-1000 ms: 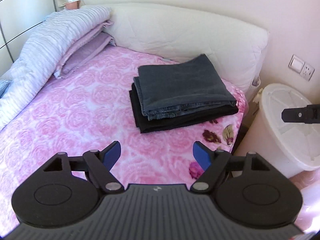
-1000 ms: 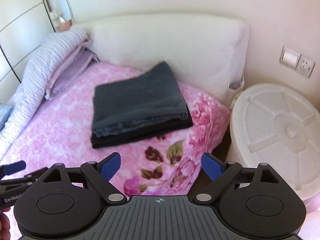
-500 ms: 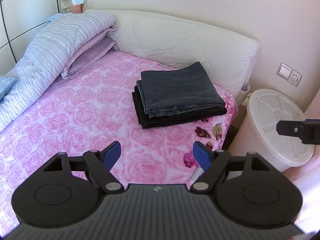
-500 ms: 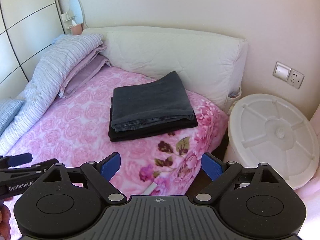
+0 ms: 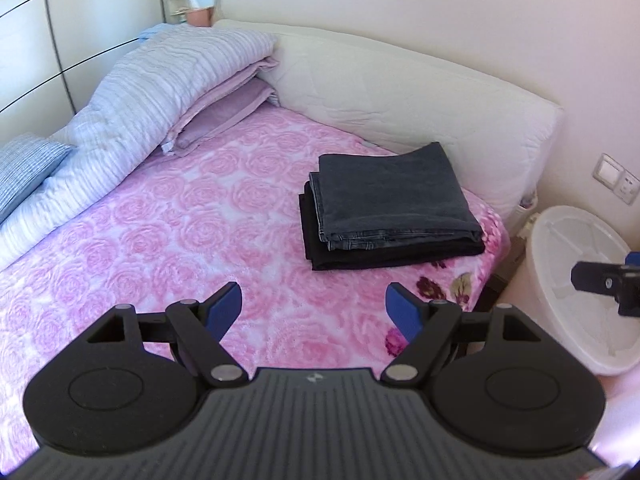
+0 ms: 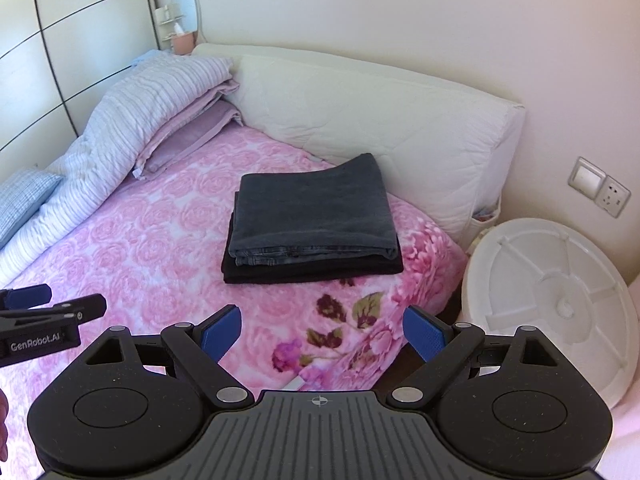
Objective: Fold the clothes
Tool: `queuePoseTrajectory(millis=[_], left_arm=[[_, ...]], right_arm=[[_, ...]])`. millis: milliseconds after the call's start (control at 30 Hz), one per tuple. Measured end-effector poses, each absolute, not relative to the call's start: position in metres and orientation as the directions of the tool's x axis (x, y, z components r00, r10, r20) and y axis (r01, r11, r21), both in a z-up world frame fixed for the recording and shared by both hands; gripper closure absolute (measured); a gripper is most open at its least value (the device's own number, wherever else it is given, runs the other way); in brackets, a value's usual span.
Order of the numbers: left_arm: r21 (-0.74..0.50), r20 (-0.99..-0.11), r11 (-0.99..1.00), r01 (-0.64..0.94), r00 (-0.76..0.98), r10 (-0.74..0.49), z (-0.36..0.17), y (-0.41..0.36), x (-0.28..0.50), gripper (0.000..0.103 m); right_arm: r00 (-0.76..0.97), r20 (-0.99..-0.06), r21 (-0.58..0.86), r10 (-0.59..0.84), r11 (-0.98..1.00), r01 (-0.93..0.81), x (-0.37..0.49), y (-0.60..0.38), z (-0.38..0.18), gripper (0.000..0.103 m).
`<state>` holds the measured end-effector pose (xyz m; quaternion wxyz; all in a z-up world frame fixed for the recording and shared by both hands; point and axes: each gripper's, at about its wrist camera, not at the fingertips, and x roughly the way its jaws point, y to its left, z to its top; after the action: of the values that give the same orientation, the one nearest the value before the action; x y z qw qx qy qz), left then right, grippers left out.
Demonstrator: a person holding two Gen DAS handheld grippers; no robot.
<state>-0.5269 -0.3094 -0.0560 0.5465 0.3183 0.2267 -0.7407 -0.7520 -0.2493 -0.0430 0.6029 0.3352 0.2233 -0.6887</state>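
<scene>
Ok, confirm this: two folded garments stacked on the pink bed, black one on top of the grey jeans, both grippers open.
Wrong order. The right wrist view shows the grey jeans on top of the black one. The rest holds: stacked on the pink bed, left gripper and right gripper open.

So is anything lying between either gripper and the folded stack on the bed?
Nothing visible. Only bare pink blanket lies between the left gripper and the stack, and between the right gripper and the stack. Both grippers are open and empty, short of it.
</scene>
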Motion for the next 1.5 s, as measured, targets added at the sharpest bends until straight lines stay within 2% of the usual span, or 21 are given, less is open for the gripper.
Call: queuePoseTrajectory(millis=[167, 367, 900, 1500], left_arm=[[0.034, -0.703, -0.275, 0.961, -0.173, -0.69, -0.049, -0.311, -0.546, 0.027], [-0.003, -0.695, -0.241, 0.97, -0.176, -0.697, -0.044, -0.314, -0.558, 0.027], [0.018, -0.744, -0.157, 0.987, -0.092, -0.662, -0.057, -0.324, -0.584, 0.027], [0.062, -0.764, -0.205, 0.977, -0.086, -0.639, -0.063, -0.337, -0.626, 0.027]], right_arm=[[-0.016, -0.738, 0.11, -0.675, -0.144, 0.983, -0.77, -0.257, -0.046, 0.012], [0.011, -0.745, 0.123, -0.667, -0.121, 0.985, -0.786, -0.269, -0.049, 0.012], [0.056, -0.76, 0.098, -0.648, -0.029, 0.995, -0.801, -0.29, -0.062, 0.012], [0.066, -0.769, 0.102, -0.636, -0.021, 0.995, -0.825, -0.302, -0.068, 0.012]])
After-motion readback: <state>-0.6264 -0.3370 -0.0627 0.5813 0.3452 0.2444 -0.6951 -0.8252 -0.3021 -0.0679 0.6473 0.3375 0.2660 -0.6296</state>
